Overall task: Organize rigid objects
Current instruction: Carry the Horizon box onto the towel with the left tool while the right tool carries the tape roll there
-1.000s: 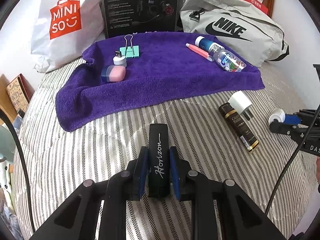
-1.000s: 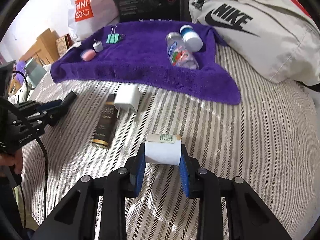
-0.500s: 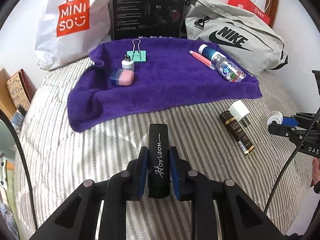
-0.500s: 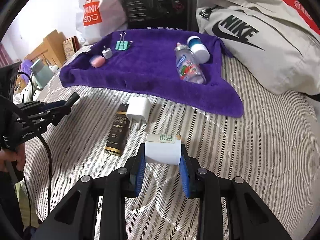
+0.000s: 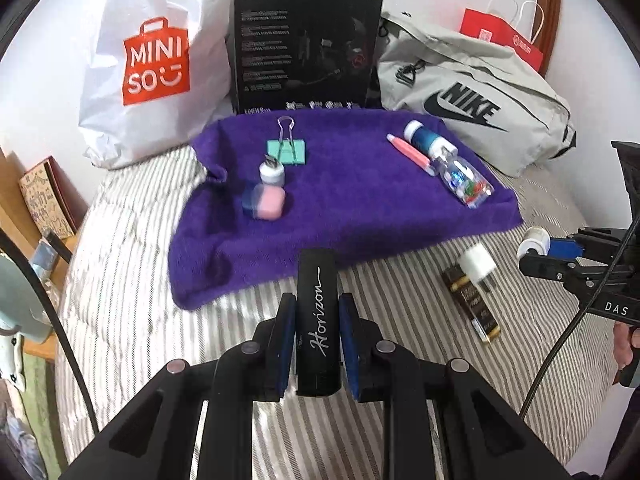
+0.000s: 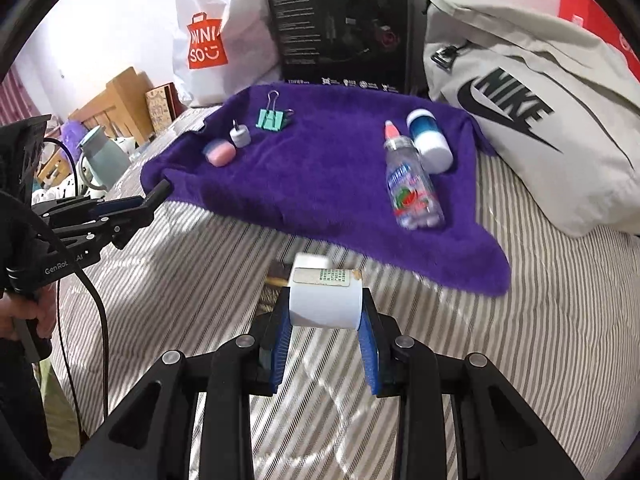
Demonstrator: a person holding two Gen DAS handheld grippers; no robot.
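Left gripper (image 5: 318, 332): pressed onto a black case (image 5: 318, 304) lettered "Horizon", blue pads (image 5: 286, 340) flat against both long sides. Case upright between the fingers, above the striped bed (image 5: 132, 280), just short of the near edge of the purple towel (image 5: 352, 200).

Right gripper (image 6: 325, 320): pinching a white roll (image 6: 325, 300) crosswise, one pad on each end, printed label up. Held above the bed, near the towel's front edge.

On the towel, left group: pink-and-blue eraser (image 5: 264, 205), small white capped item (image 5: 272, 172) just behind it, teal binder clip (image 5: 287, 148) behind that. Right group: pink pen (image 5: 412, 154), blue jar with white lid (image 5: 422, 136), clear bottle (image 5: 464, 178) lying on its side, the three close together.

On the bed, off the towel, to the right: white plug adapter (image 5: 478, 266) resting on the upper end of a black-and-gold box (image 5: 474, 310). In the right wrist view, mostly hidden behind the roll.

Behind the towel: white Miniso bag (image 5: 148, 60), black carton (image 5: 306, 44) standing upright, grey Nike bag (image 5: 472, 96), red paper bag (image 5: 500, 38) behind it.

Left of the bed: wooden furniture (image 6: 116, 100) and a grey-blue kettle (image 6: 100, 154).
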